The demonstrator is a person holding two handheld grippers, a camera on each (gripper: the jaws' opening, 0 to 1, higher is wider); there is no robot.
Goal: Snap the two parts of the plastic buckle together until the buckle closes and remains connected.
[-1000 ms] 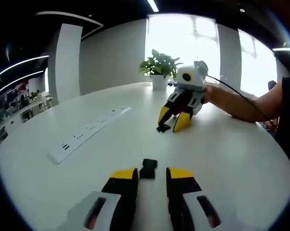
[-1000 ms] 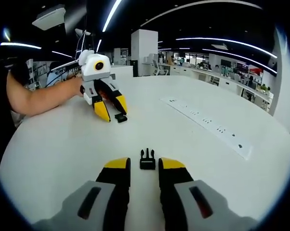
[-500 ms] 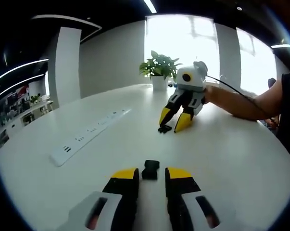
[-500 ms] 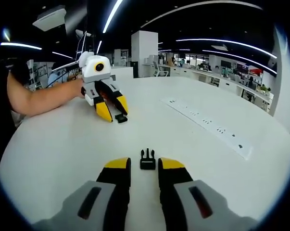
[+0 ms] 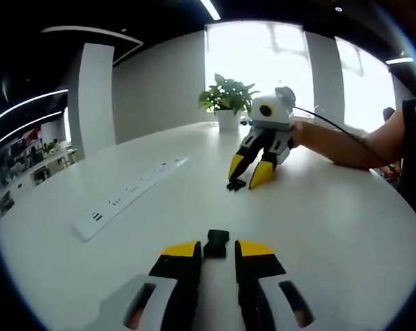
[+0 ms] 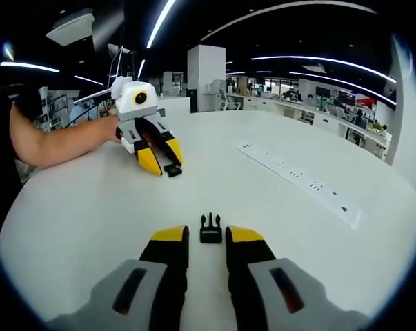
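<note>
You are still at the very start — the two halves of the black plastic buckle lie well apart on the round white worktop (image 5: pixel 345 227), and neither is in your grip. In the left gripper view, the socket half, a small black boxy piece (image 5: pixel 216 243), rests flat on the worktop just ahead of your left gripper (image 5: pixel 215 249), whose yellow-tipped jaws stand parted on either side of it without pinching it. In the right gripper view, the pronged half, a small black piece with short tines (image 6: pixel 210 228), lies just beyond your right gripper (image 6: pixel 207 236), and those jaws are likewise spread, with nothing between the pads. A long white power strip (image 6: pixel 301 182) lies off to one side, clear of both pieces. What remains is everything that counts: close on each half, lift, line the prongs up with the socket mouth, and press until they latch.
</note>
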